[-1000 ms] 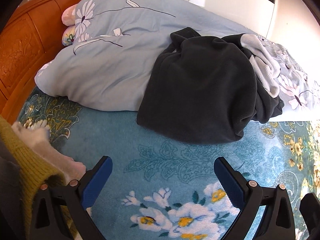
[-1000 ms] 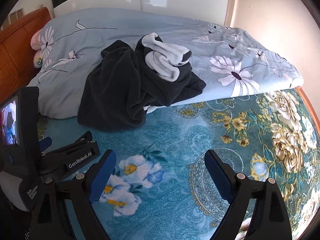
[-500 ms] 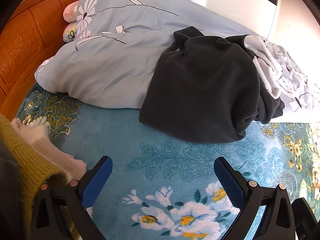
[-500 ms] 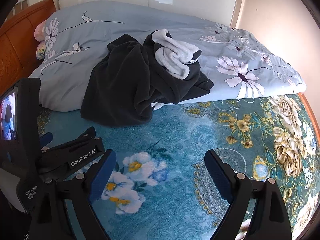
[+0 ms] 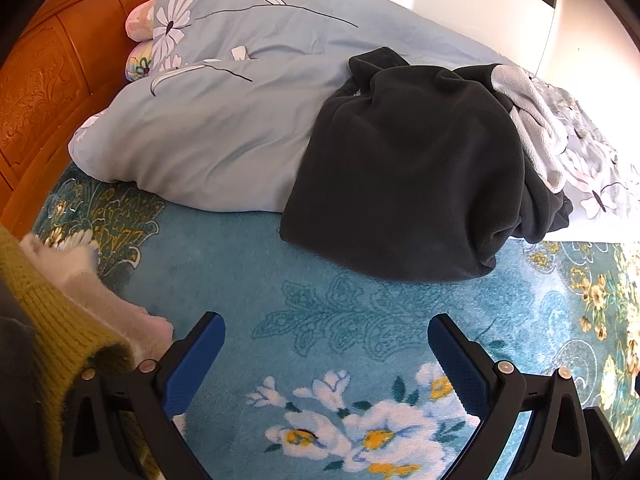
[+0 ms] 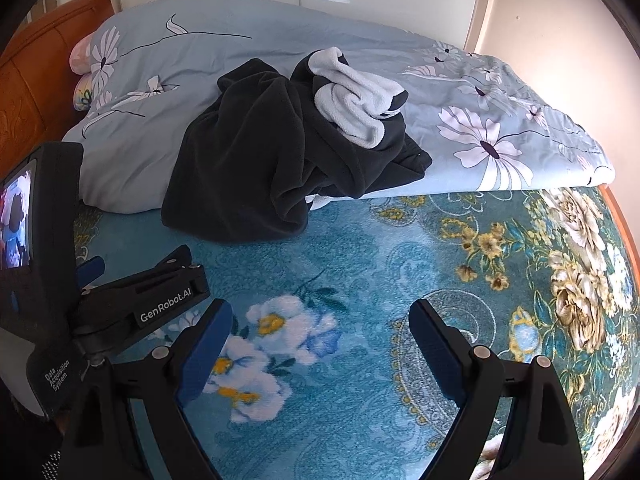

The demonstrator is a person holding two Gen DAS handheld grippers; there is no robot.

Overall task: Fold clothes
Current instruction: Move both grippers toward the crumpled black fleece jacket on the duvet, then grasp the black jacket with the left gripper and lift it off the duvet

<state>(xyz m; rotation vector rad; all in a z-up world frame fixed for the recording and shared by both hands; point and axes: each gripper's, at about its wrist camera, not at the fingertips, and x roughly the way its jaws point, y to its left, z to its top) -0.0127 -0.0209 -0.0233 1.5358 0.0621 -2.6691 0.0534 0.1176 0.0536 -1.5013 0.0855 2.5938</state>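
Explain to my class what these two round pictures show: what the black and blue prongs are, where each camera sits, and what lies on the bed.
No robot here: a person holds a hand tool in each hand. Each round picture comes from a camera on one tool, looking along its two fingers. The left gripper and right gripper are both open and hold nothing. The right view also shows the left tool from the side. On the teal flowered bedspread lies a crumpled dark fleece garment with pale lining, leaning against a light blue quilt. A mustard sleeve shows at left.
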